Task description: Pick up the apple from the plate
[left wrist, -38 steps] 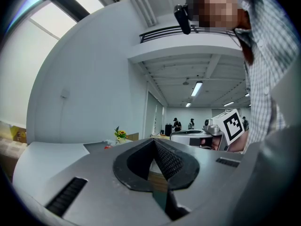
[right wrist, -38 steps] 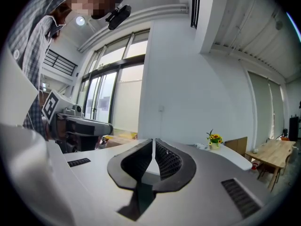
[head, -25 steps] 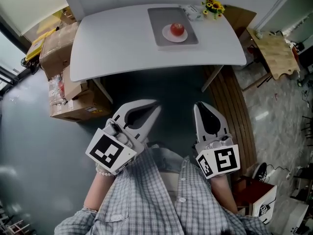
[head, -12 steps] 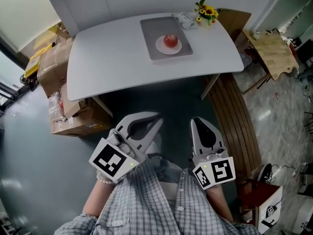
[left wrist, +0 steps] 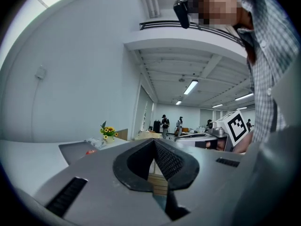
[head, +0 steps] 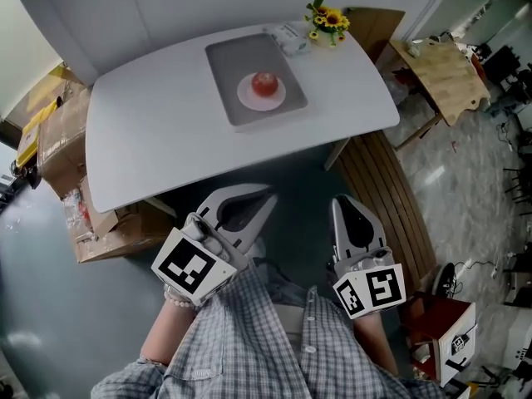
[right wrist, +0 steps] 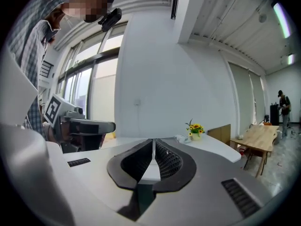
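Left gripper [head: 266,198] and right gripper [head: 340,201] both closed, empty, near the body; the far apple [head: 264,82] has drawn nearer: approach underway.

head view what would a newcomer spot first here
The red apple on its white plate, on a grey tray at the far side of the white table, stands out most. Nearer, the left gripper and right gripper hang short of the table, both shut and empty. Sunflowers sit at the table's far right corner.
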Action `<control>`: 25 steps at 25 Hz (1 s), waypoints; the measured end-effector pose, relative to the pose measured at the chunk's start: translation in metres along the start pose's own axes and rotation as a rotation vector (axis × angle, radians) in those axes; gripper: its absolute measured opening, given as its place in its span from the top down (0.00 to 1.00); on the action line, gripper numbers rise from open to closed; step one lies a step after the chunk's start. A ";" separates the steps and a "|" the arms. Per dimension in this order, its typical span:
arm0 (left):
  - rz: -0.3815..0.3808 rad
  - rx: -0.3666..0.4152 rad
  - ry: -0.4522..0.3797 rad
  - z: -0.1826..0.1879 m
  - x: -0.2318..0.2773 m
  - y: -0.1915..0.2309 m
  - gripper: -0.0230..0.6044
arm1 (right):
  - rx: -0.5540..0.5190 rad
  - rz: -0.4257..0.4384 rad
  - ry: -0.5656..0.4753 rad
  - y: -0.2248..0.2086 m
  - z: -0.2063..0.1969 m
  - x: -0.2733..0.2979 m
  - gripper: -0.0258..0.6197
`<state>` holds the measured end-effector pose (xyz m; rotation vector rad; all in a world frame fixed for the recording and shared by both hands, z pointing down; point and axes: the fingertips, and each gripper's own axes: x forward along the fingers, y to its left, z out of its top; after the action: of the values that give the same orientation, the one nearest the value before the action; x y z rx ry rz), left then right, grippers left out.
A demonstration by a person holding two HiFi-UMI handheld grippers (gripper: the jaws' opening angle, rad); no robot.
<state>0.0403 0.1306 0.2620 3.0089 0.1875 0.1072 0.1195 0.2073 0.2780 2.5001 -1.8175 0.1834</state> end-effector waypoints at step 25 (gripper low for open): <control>-0.009 -0.036 0.036 0.015 0.061 0.161 0.95 | -0.008 -0.016 0.020 -0.029 0.018 0.171 0.91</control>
<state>0.1207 -0.0223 0.2714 2.9712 0.2004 0.1620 0.2003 0.0527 0.2820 2.4981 -1.7863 0.1995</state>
